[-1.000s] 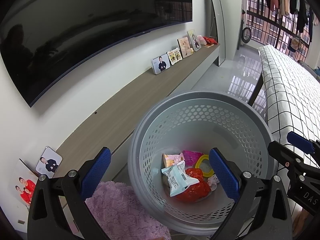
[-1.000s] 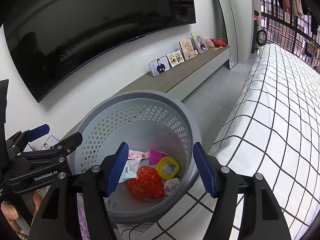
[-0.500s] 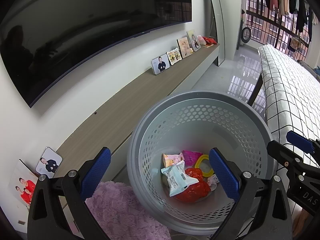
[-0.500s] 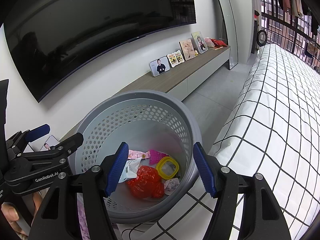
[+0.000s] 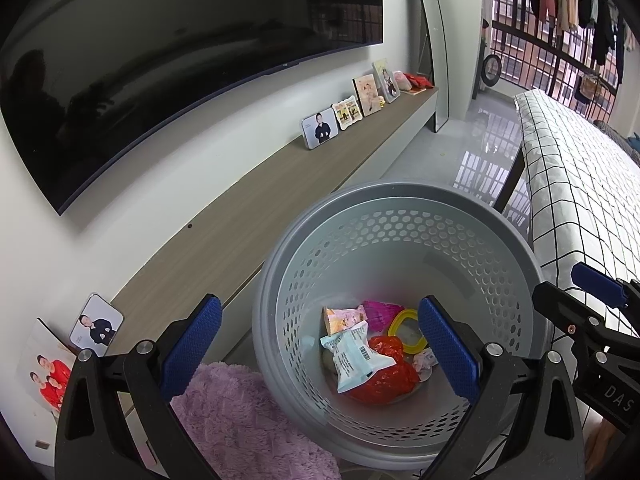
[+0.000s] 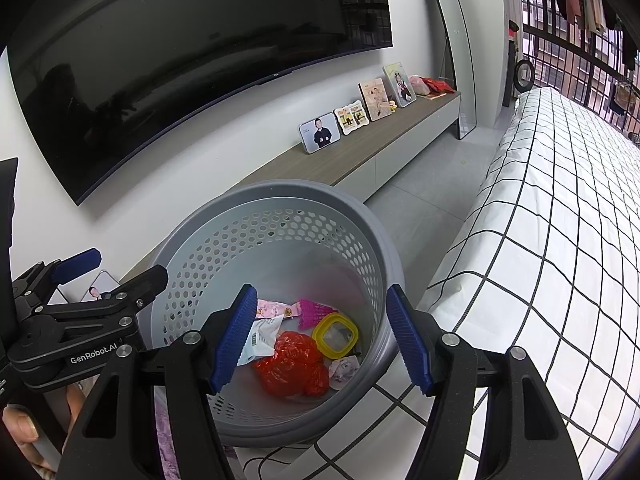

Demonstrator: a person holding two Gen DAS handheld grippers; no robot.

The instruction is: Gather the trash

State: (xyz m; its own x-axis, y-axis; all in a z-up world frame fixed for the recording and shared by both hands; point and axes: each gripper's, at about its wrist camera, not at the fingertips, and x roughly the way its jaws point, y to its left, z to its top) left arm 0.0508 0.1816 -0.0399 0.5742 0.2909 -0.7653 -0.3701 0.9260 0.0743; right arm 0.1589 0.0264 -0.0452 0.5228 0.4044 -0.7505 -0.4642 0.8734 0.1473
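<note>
A grey perforated basket [image 5: 400, 208] [image 6: 276, 196] stands beside the bed and holds trash: a red plastic bag [image 5: 386, 380] [image 6: 294, 362], a pale blue snack packet [image 5: 352, 354] [image 6: 260, 338], a pink wrapper [image 5: 378, 314] [image 6: 314, 312], a yellow-rimmed lid [image 5: 408, 330] [image 6: 336, 334] and small wrappers. My left gripper [image 5: 320, 348] is open and empty above the basket's near rim. My right gripper [image 6: 322, 340] is open and empty over the basket. Each gripper shows in the other's view, the right one [image 5: 592, 320] and the left one [image 6: 80, 300].
A purple fluffy cloth [image 5: 240, 420] lies left of the basket. A long wooden shelf [image 5: 240, 220] with photo frames [image 5: 320, 128] runs under a wall TV [image 5: 160, 60]. A bed with checked sheet [image 6: 560, 240] is on the right.
</note>
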